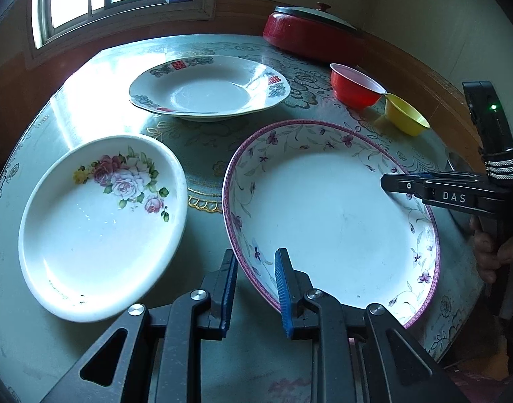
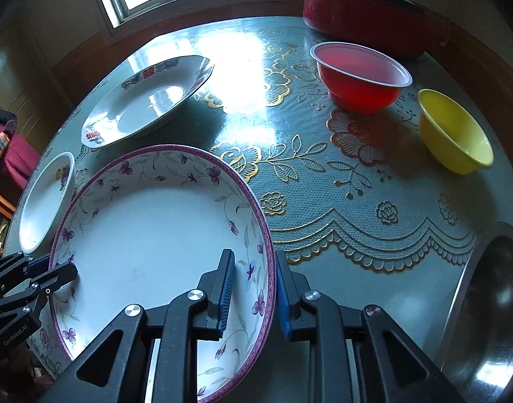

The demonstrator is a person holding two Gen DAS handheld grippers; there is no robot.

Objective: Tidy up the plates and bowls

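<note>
A large white plate with a purple rim and small flowers (image 1: 323, 218) (image 2: 148, 235) lies nearest me on the table. My left gripper (image 1: 254, 258) (image 2: 63, 263) is shut on its near-left rim, one blue pad outside and one inside. My right gripper (image 2: 254, 258) (image 1: 384, 183) is shut on the opposite rim in the same way. I cannot tell whether the plate rests on the cloth or hangs just above it. A white plate with roses (image 1: 98, 235) (image 2: 44, 215) lies to its left. A plate with red characters (image 1: 209, 94) (image 2: 145, 100) lies farther back.
A red bowl (image 1: 355, 87) (image 2: 360, 77) and a yellow bowl (image 1: 405, 114) (image 2: 454, 131) stand at the back right. Behind them is a red lidded pot (image 1: 306, 33) (image 2: 364, 16). A steel bowl (image 2: 491, 302) sits at the table's near right edge. The round table (image 2: 357, 201) has a patterned cloth.
</note>
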